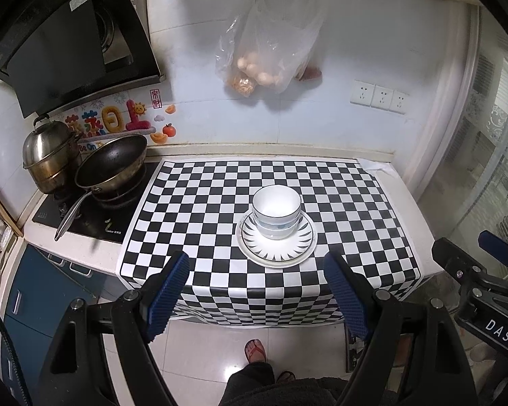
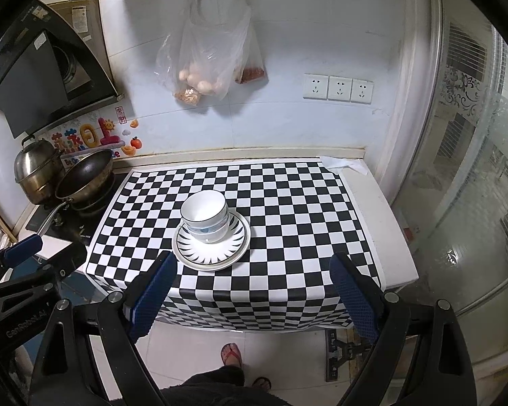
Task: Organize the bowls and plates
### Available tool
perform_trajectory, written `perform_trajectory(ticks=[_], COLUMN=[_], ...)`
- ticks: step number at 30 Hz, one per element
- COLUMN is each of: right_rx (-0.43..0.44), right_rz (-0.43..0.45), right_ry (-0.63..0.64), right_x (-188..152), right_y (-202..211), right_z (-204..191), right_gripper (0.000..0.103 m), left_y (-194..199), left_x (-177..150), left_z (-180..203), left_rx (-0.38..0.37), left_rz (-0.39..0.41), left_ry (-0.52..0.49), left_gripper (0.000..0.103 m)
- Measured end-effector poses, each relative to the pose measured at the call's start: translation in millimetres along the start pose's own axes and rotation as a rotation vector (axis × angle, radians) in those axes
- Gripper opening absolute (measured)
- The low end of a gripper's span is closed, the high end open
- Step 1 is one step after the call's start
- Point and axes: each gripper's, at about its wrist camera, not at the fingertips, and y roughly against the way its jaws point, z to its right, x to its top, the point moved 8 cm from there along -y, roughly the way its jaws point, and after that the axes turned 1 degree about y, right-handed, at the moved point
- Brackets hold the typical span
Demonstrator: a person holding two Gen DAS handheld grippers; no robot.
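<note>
- Left claw (image 1: 255, 284): black frame, blue ribbed pads spread wide, nothing held. It hangs off the near edge of the tabletop, short of the stack and not touching it.
- Right claw (image 2: 252, 286): same build, pads equally wide apart, empty. Also held back off the near edge.
- Each claw shows at the margin of the other's view; they sit side by side, apart from one another.
- Tabletop under a black-and-white chequered cloth (image 1: 355, 203), which drapes over the near edge.
- Landmark: stack of white round plates with a black ray-pattern rim (image 1: 277, 242), lying flat on the cloth, towards its near half.
- White nested bowls with thin dark rim lines (image 1: 276, 211) sit upright on the plates, mouth up, slightly towards the far side of the plates' centre.
- Key relation: from the left claw the stack lies ahead, nearly centred between the pads, a touch right. From the right claw it lies ahead and left, close to the left pad's line.
- Judgement: the left claw looks better lined up; the stack is round, so no long axis to match.
- Judgement: stacking appears done already.
- Far left of the plates: dark wok (image 1: 111, 165) and steel steamer pot (image 1: 49, 155) on the hob.
</note>
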Motion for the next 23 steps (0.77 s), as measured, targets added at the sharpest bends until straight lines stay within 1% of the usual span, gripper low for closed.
perform_trajectory(ticks=[13, 23], right_rx=[-0.002, 0.007], right_rz=[0.002, -0.001], right_ry=[-0.001, 0.000], right_x=[1.5, 2.1], right_y=[1.5, 0.7], right_z=[13.0, 13.9], right_gripper=[0.094, 0.094], left_y=[3.4, 8.8], left_x=[4.6, 6.3], left_z=[3.9, 1.6], left_rx=[0.000, 0.024], left_rz=[0.009, 0.026], left_ry=[-0.003, -0.004], left_gripper=[0.081, 0.081])
